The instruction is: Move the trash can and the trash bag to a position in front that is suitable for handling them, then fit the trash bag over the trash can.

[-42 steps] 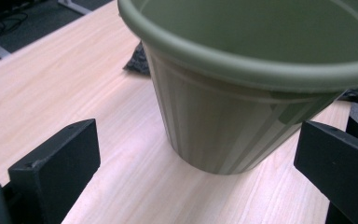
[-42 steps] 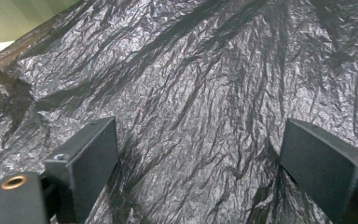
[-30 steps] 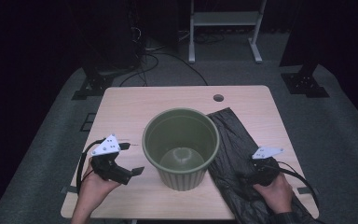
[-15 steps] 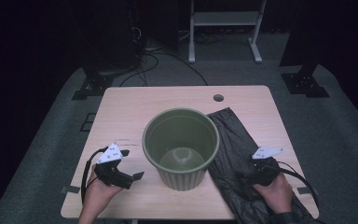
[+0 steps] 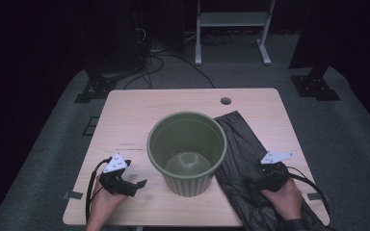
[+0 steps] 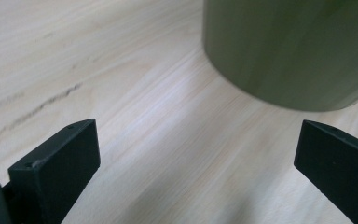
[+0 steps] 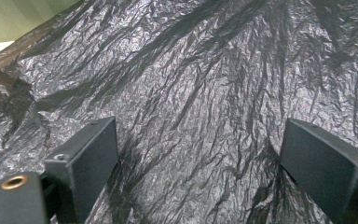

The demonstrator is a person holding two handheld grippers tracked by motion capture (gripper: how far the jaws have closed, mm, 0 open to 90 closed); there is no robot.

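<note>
Near the counter's front edge, toward its left corner: left tongs held low over bare wood, jaws spread wide and gripping nothing, pointing toward the base of the green bin. In the left gripper view, same tongs released, pale wood grain between the jaws, bin wall just ahead and apart from them.

Toward the front right corner: right tongs down on the black plastic bag, jaws parted, a hand behind them. In the right gripper view, tongs released, crinkled bag spread flat beneath and between the jaws; cannot tell whether the tips touch the film. A sliver of green bin at that view's upper left corner.

Farther in, at the counter's middle: bin standing upright, open top, nothing seen inside. Bag lying along the right side, from the front edge back past the bin, its inner edge touching the bin's base.

Near the back edge, right of centre: a small round hole in the counter.
</note>
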